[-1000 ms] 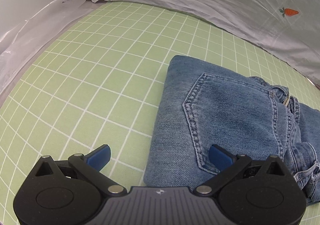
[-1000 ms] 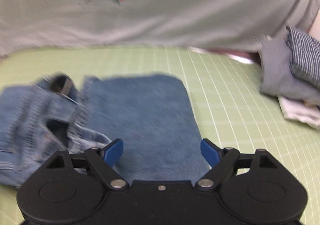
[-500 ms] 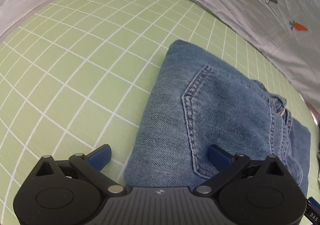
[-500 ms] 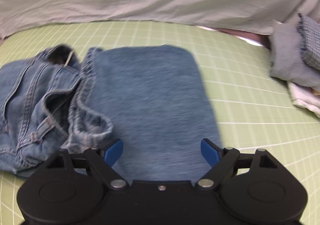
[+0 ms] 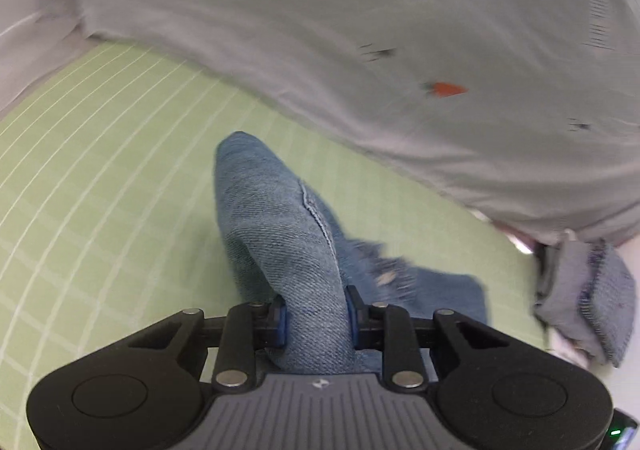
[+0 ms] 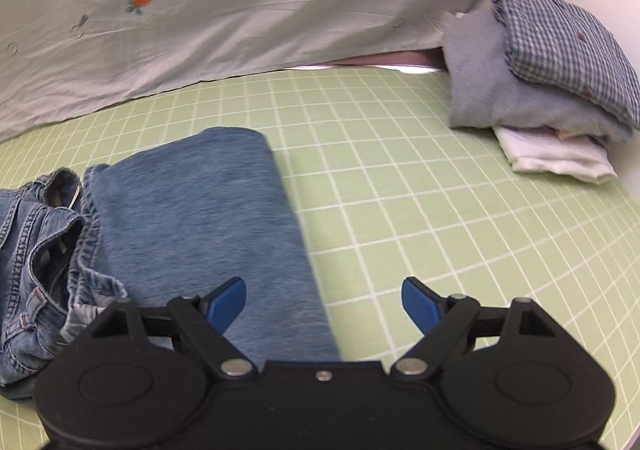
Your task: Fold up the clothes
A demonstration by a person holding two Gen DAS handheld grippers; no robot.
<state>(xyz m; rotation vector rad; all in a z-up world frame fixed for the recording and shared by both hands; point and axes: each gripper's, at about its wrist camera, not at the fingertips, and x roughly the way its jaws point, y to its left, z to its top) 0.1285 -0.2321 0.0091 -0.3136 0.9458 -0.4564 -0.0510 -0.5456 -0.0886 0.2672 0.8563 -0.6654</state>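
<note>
- Two big surfaces frame everything: a pale grey sheet (image 6: 256,10) with a small carrot print runs along the far side, its hem lying on the green grid mat (image 6: 400,170) that covers the bench.
- Most of the mat's right half is bare — open squares run from the jeans out to the pile of folded clothes (image 6: 540,74) at the far right edge.
- Jeans (image 6: 200,218) lie folded left of centre, with a smooth fold edge on their right side and a rumpled waistband on their left.
- Right gripper (image 6: 324,298) tilts down over the near right edge of the jeans; its blue fingers (image 6: 228,298) stand wide apart, one above the denim, one above bare mat, pressing nothing.
- Left gripper (image 5: 316,318) points steeply down — its fingers are closing on a raised ridge of the jeans (image 5: 288,250), the denim pinched between the pads and lifted off the mat.
</note>
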